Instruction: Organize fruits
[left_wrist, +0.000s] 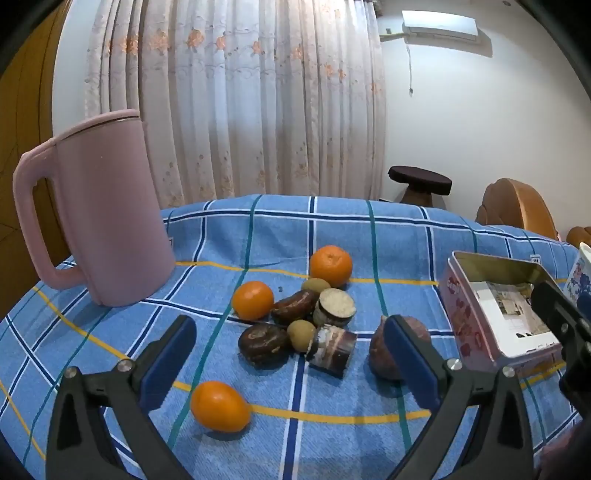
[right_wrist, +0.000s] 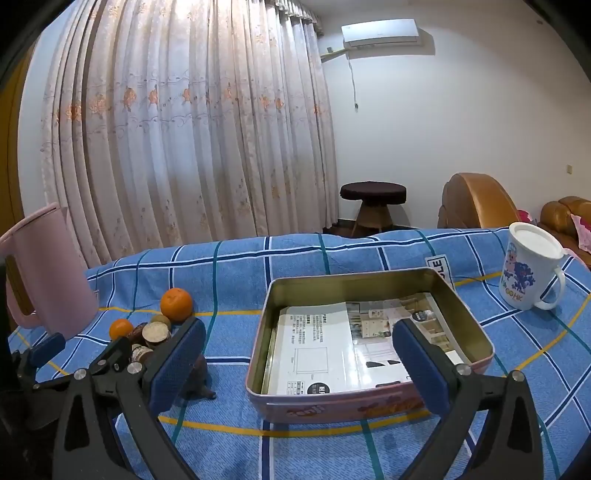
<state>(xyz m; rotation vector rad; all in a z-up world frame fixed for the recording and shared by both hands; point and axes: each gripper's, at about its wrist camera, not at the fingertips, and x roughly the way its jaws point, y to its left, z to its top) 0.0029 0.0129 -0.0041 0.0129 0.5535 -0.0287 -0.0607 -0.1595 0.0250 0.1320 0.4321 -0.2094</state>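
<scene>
Both grippers' jaws stand wide, holding nothing. Left gripper (left_wrist: 290, 354) hangs over the fruit pile (left_wrist: 295, 317) on the blue checked cloth (left_wrist: 221, 236): dark fruits and cut pieces sit between and just beyond its fingers, one orange (left_wrist: 219, 406) lies near the left finger, and a reddish fruit (left_wrist: 380, 354) touches or sits just behind the right finger. Right gripper (right_wrist: 299, 360) hovers over the open tin (right_wrist: 369, 406), lined with printed paper, pile at its left. Pink jug (left_wrist: 107, 206) is left of the pile, white mug (right_wrist: 528, 273) right of the tin.

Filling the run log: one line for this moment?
left gripper: open, empty | right gripper: open, empty | fruits: on cloth | tin: no fruit
</scene>
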